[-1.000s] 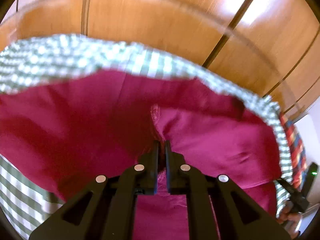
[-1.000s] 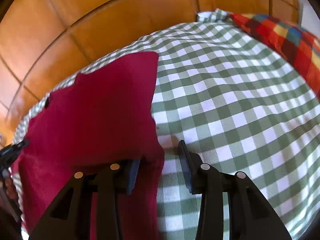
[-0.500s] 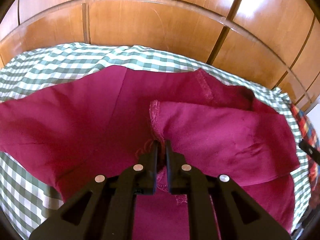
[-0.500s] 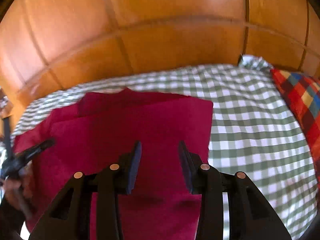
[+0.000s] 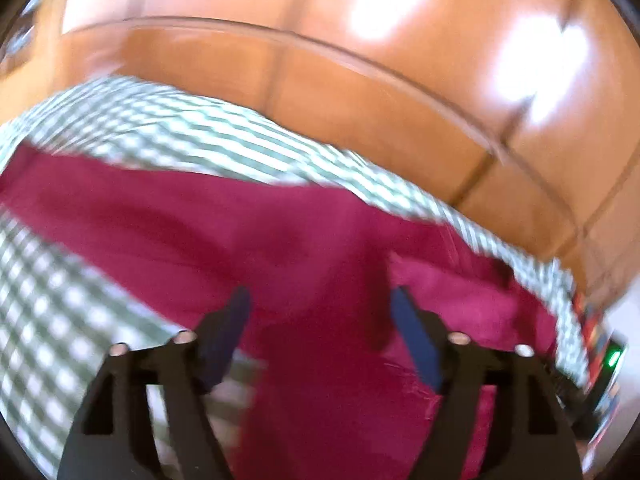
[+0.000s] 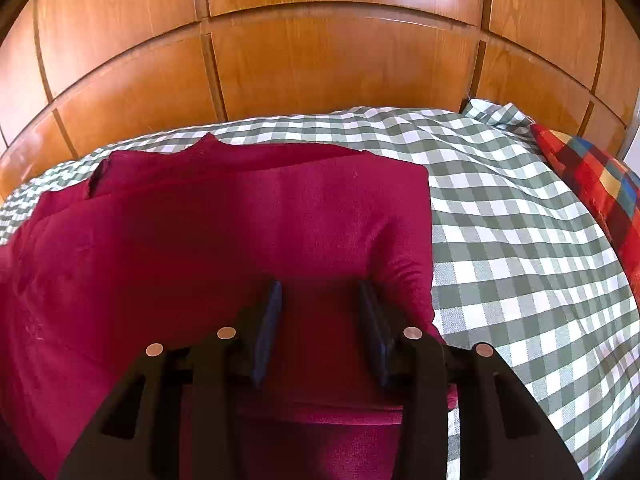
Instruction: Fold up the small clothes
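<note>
A crimson garment (image 6: 240,220) lies partly folded on a green-and-white checked bedsheet (image 6: 520,220), with a folded layer on top and a straight right edge. My right gripper (image 6: 320,286) hovers over the garment's near right part, jaws apart, with only flat cloth showing between them. The left wrist view is blurred by motion. In it the same garment (image 5: 200,216) spreads across the sheet (image 5: 160,120). My left gripper (image 5: 320,294) is above it with its jaws opening wide; the cloth lies under them and the pads do not press on it.
A wall of wooden panels (image 6: 320,60) rises right behind the bed. A red, blue and yellow plaid cushion (image 6: 600,184) lies at the far right. The right hand's device with a green light (image 5: 612,358) shows at the left wrist view's right edge.
My left gripper let go of the garment fold it was pinching, spread its jaws and drew away. My right gripper swung from the garment's right edge to over the cloth.
</note>
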The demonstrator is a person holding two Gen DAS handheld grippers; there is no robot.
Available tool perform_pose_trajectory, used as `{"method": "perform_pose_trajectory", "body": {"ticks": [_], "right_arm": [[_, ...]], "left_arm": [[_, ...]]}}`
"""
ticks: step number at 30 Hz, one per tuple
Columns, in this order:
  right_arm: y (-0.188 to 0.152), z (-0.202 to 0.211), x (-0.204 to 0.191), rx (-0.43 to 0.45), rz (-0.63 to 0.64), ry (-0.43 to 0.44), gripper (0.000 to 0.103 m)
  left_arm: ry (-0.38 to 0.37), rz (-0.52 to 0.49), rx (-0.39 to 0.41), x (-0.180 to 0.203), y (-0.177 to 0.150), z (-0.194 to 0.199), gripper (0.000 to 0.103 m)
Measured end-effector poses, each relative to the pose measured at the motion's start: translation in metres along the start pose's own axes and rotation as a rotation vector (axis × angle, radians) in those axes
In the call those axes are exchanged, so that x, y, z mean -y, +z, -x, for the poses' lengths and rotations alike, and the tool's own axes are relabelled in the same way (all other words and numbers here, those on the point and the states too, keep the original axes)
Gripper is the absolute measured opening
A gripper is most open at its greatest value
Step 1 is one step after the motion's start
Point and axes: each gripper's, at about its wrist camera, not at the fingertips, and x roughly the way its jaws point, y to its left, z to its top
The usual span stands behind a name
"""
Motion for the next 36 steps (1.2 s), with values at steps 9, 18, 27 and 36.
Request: {"method": "perform_pose_trajectory", "body": {"ticks": [9,18,27,36], "right_arm": [[-0.001,0.003,-0.006,0.006,0.017,-0.028,0.04],[-0.001,0.003,-0.01,0.005,0.034,-0.053,0.04],[-0.001,0.003,-0.014,0.004,0.049,-0.073,0.041],[0.0,0.002,-0.014,0.005,0.049,-0.073,0.041]], "left_arm": [[0.179,0.385,0.093,-0.185,0.037,0.049,0.072],[0.18,0.668,0.091,-0.307,0.062,0.036,0.043],[0.242,0.607,0.038,-0.306,0.091,0.001,0.006],[-0.035,0.28,0.12,-0.158,0.112,0.027,0.006]]}}
